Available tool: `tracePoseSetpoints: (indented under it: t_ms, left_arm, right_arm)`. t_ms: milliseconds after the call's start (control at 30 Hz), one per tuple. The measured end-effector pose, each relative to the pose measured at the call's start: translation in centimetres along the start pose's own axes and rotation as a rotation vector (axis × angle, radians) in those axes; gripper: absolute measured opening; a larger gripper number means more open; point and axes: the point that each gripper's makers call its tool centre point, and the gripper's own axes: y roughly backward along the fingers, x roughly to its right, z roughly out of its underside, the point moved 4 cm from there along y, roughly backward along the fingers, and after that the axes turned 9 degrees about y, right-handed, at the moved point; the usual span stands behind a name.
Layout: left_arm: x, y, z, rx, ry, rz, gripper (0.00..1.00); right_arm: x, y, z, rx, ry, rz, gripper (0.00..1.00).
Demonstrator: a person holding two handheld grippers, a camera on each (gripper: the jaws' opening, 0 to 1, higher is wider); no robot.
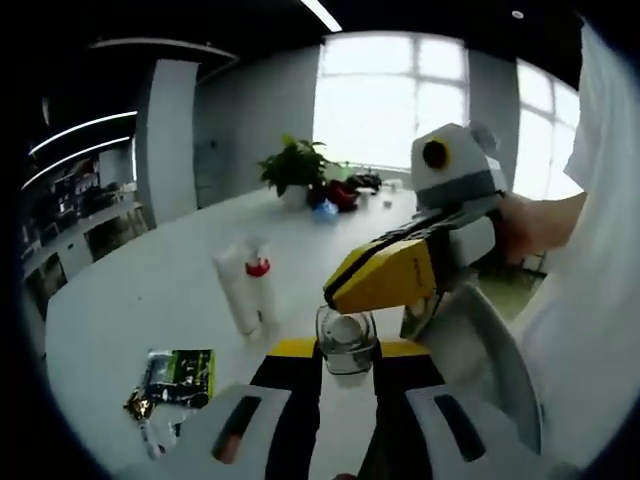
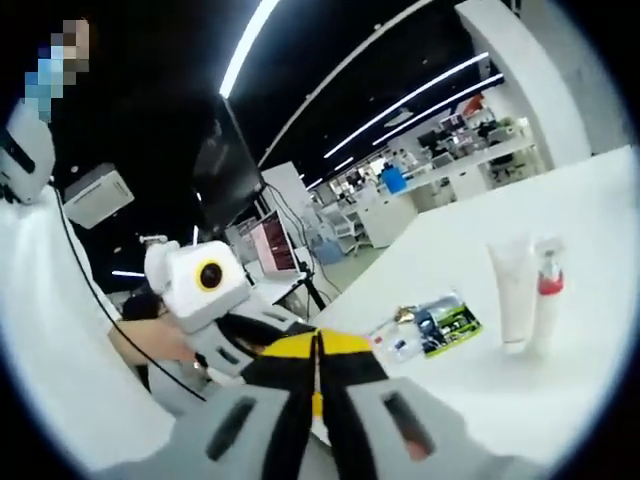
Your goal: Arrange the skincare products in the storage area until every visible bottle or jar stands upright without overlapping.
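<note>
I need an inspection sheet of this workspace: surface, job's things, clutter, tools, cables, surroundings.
Surface: white table, mostly bare.
Job's things: white tube and red-collared spray bottle upright, side by side; clear jar between the left tool's jaws.
Clutter: green sachet and small packets lying flat.
Tools: left tool grips the jar; right tool closed above it.
Cables: black cable behind, off the table.
Surroundings: potted plant, bright windows, office desks.
</note>
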Motion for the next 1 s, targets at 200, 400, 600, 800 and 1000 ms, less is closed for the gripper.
tracePoseSetpoints:
  t_ms: [200, 400, 600, 800, 1000]
  left_arm:
    - [-0.3, -1.3, 0.3, -0.008, 0.007, -0.010, 0.16]
    - [-1.3, -0.8, -1.1, 0.020, 0.033, -0.006, 0.16]
    - [-1.4, -0.4, -1.9, -0.019, -0.024, 0.023, 0.16]
    - [0.0, -1.1, -2.1, -0.124, -0.148, 0.114, 0.16]
    - [0.6, -1.5, -3.0, -0.133, -0.163, 0.171, 0.16]
  right_arm:
    - [1.0, 0.5, 0.5, -0.019, -0.008, -0.025, 0.09]
    - [2.4, 2.7, 1.9, -0.119, 0.073, -0.065, 0.32]
    - [2.5, 3.6, 3.8, -0.275, 0.209, -0.125, 0.36]
    - [2.6, 1.7, 6.3, -0.422, 0.421, -0.159, 0.35]
    - [2.5, 1.0, 6.1, -0.384, 0.473, -0.207, 0.22]
